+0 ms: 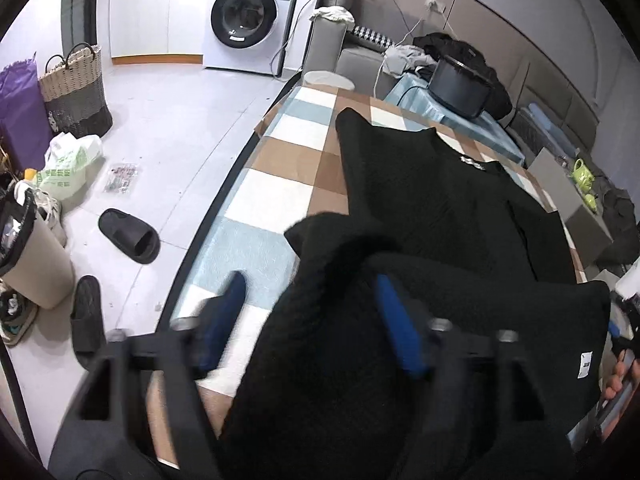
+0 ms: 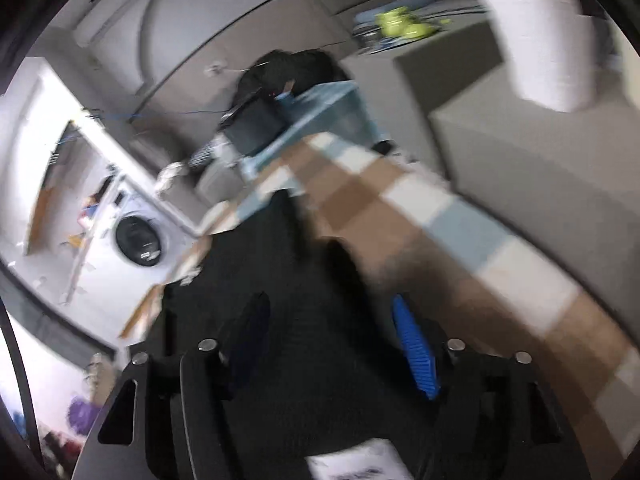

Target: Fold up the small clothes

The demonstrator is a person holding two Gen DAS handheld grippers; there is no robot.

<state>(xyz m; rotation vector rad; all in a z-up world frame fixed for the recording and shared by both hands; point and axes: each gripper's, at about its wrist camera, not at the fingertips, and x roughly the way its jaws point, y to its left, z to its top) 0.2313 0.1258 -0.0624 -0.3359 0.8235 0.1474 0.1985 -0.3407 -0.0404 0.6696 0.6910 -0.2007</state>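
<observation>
Black knit garment (image 1: 440, 208) lies folded over itself on the checked table (image 1: 276, 200). My left hand-held gripper (image 1: 312, 292) hangs spread wide above its near fold, gripping nothing. My right hand-held gripper (image 2: 332, 320), blurred, is likewise spread over the garment.

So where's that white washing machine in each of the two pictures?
Left wrist view: the washing machine stands at the top centre, against the far wall beside white cabinets.
Right wrist view: it sits at mid-left, tilted and blurred.
Shared landmark: the checked tablecloth with the black garment lying on it.
</observation>
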